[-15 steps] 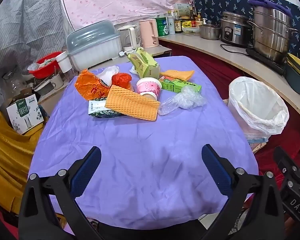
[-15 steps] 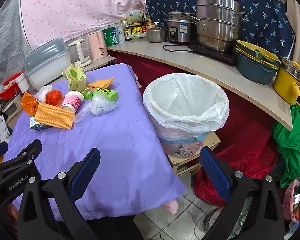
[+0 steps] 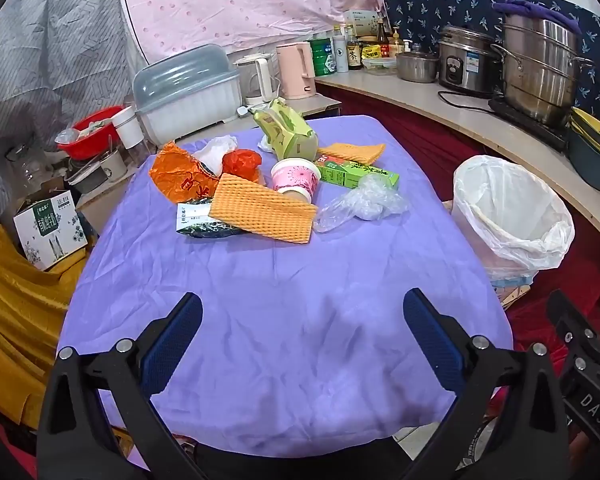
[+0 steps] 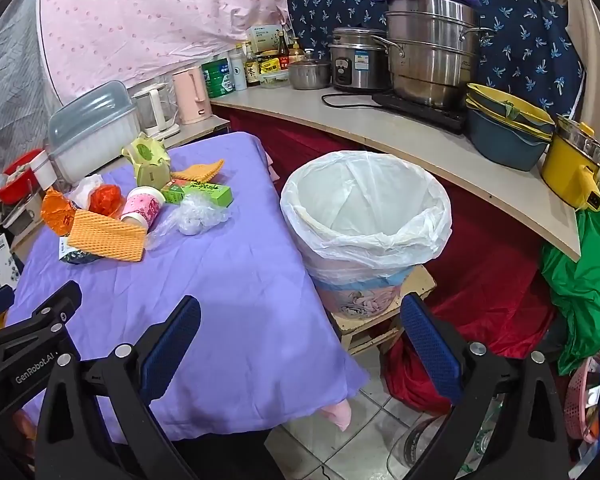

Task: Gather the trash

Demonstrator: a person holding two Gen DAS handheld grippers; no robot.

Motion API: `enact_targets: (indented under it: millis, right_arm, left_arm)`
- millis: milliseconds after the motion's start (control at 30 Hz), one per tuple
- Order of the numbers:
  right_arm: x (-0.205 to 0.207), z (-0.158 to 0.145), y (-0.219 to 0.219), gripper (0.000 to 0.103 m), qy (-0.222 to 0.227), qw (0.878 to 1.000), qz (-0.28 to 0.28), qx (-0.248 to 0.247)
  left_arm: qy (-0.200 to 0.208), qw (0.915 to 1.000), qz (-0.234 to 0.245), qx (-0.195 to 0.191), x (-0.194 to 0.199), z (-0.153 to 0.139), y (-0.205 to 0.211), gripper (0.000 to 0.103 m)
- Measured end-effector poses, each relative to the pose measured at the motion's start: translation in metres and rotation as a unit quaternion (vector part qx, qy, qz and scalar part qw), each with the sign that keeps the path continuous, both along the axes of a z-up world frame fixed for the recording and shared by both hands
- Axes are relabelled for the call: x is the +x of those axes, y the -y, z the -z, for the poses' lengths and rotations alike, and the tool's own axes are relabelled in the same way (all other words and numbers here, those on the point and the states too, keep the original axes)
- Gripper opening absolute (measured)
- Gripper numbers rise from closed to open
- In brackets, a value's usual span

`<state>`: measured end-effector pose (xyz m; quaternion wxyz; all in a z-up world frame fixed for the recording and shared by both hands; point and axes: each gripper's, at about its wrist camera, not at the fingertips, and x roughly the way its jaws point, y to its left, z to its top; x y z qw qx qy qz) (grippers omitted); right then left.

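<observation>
Trash lies in a heap at the far end of the purple-clothed table (image 3: 292, 300): an orange foam sheet (image 3: 262, 212), a pink paper cup (image 3: 294, 179) on its side, a green carton (image 3: 358, 174), a crumpled clear bag (image 3: 364, 202), an orange wrapper (image 3: 180, 178), a red bag (image 3: 242, 162) and a light-green torn box (image 3: 288, 132). To the table's right stands a white-lined bin (image 4: 366, 216). My left gripper (image 3: 302, 344) hovers open over the near table edge, empty. My right gripper (image 4: 300, 344) is open and empty between the table corner and the bin (image 3: 508, 216).
A curved counter (image 4: 380, 132) behind the bin carries steel pots (image 4: 428, 48), a rice cooker, bowls and bottles. A lidded dish rack (image 3: 186, 88) and kettles stand beyond the table. A cardboard box (image 3: 50, 228) and yellow cloth lie left; green cloth (image 4: 588, 276) lies right.
</observation>
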<state>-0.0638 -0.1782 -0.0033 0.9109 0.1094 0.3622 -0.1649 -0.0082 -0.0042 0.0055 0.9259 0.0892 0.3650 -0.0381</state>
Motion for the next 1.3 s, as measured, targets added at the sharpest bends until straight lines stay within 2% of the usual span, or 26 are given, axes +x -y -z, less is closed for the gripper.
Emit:
enact_targets:
  millis: [1300]
  right_arm:
    - [0.0001, -0.0002, -0.0025, 0.096, 0.001, 1.0, -0.01, 0.0]
  left_arm:
    - [0.002, 1.0, -0.001, 0.0, -0.0041, -0.0004, -0.0024, 0.096]
